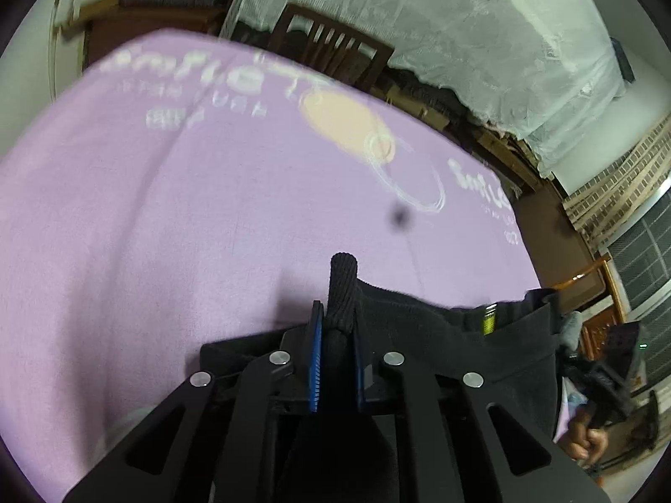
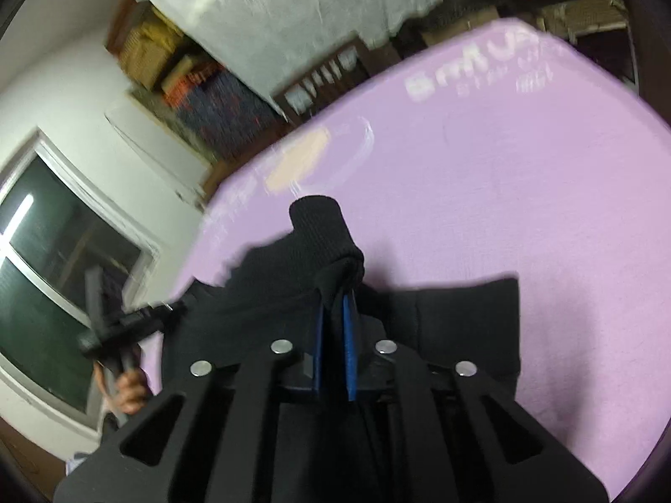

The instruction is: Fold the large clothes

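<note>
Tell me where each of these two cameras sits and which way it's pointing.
Left wrist view: sits on the left hand-held gripper, looking forward over a lilac sheet; its blue pads clamp a black garment; the person's right hand shows lower right.
Right wrist view: sits on the right hand-held gripper, facing the same sheet; the left hand shows lower left.
Shared: sheet, garment, wooden chair.

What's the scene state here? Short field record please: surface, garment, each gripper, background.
surface: lilac printed sheet covering the work area
garment: black garment, ribbed cuffs sticking up past each gripper
left gripper: shut on black garment, cuff between the blue pads
right gripper: shut on black garment, bunched at the pads
other view: right gripper and hand at far right of the left wrist view
background: wooden chair, white netting
</note>
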